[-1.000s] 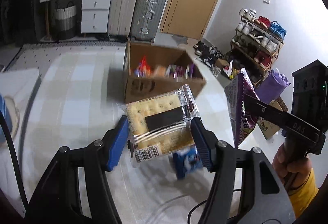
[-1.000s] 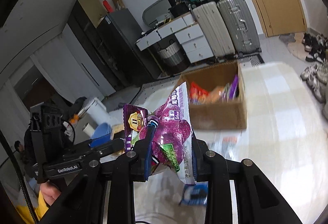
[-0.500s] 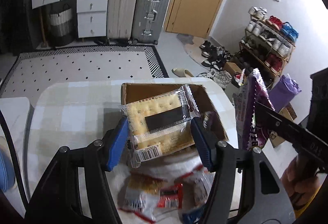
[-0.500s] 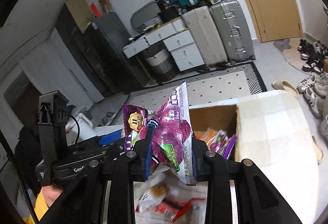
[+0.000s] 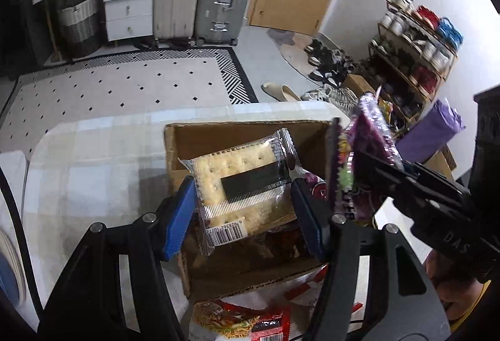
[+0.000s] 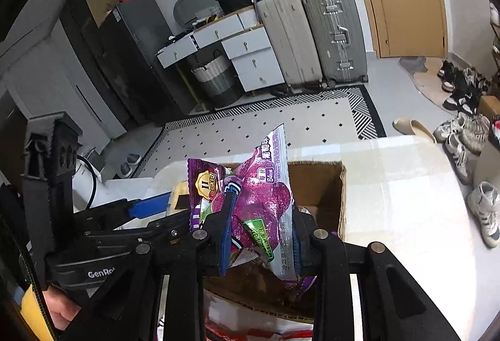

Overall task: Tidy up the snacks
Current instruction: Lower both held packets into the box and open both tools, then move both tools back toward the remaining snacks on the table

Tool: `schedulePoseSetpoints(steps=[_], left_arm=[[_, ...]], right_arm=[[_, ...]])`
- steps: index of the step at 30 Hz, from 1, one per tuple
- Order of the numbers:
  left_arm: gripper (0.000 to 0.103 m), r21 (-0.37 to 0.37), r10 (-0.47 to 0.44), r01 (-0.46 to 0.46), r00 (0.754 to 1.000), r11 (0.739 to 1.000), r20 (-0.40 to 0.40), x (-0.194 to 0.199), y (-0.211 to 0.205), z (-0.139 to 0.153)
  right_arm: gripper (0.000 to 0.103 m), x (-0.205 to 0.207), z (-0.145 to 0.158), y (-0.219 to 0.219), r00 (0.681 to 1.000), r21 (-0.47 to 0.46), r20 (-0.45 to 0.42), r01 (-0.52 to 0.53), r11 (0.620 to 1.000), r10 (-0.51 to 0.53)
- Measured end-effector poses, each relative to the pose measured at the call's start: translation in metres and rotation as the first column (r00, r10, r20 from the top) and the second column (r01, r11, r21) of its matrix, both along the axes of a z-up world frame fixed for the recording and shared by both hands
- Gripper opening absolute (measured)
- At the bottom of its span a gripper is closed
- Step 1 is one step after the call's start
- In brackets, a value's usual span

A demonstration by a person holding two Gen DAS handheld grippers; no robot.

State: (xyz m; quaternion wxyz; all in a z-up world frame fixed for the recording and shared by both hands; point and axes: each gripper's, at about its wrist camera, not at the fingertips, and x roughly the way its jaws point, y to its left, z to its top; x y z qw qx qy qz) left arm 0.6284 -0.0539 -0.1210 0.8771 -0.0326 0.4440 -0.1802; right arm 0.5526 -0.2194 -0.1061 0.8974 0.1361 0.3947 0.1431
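Checked pale tablecloth covers one table (image 5: 93, 172), its near edge cut off by the frame. One brown cardboard box (image 5: 175, 150) stands open on it; contents are largely hidden beneath the held packets and too dark to count. Two grippers hang over the box. Left gripper (image 5: 243, 210): blue pads about half apart, clamped on one clear-wrapped cracker packet (image 5: 240, 181), black label and barcode facing up, held above the box interior. Right gripper (image 6: 261, 227): jaws closed tight on one purple snack bag (image 6: 259, 194), upright, over the box's near side; a second purple wrapper (image 6: 203, 185) sits behind it, partly hidden. One red noodle packet (image 5: 237, 322) lies before the box, cut off below.
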Motion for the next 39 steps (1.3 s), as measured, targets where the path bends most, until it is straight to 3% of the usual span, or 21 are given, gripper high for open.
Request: schedulePoseSetpoints(steps=[8, 21, 28, 39], left_arm=[[0.059, -0.02, 0.021, -0.021, 1.0, 1.0, -0.022, 0.017, -0.01, -0.02], [0.06, -0.037, 0.03, -0.031, 0.998, 0.999, -0.047, 0.019, -0.015, -0.024], [0.061, -0.001, 0.048, -0.048, 0.996, 0.999, -0.076, 0.007, -0.013, -0.02], [0.061, 0.043, 0.039, -0.039, 0.999, 0.998, 0.004, -0.028, -0.013, 0.01]], right_arm=[[0.029, 0.006, -0.011, -0.001, 0.999, -0.09, 0.006, 0.038, 0.995, -0.037], [0.029, 0.004, -0.021, 0.003, 0.999, -0.114, -0.015, 0.036, 0.993, -0.038], [0.031, 0.002, -0.022, -0.001, 0.999, -0.111, -0.014, 0.04, 0.993, -0.042], [0.032, -0.015, -0.005, 0.002, 0.999, -0.093, 0.016, 0.029, 0.995, -0.027]])
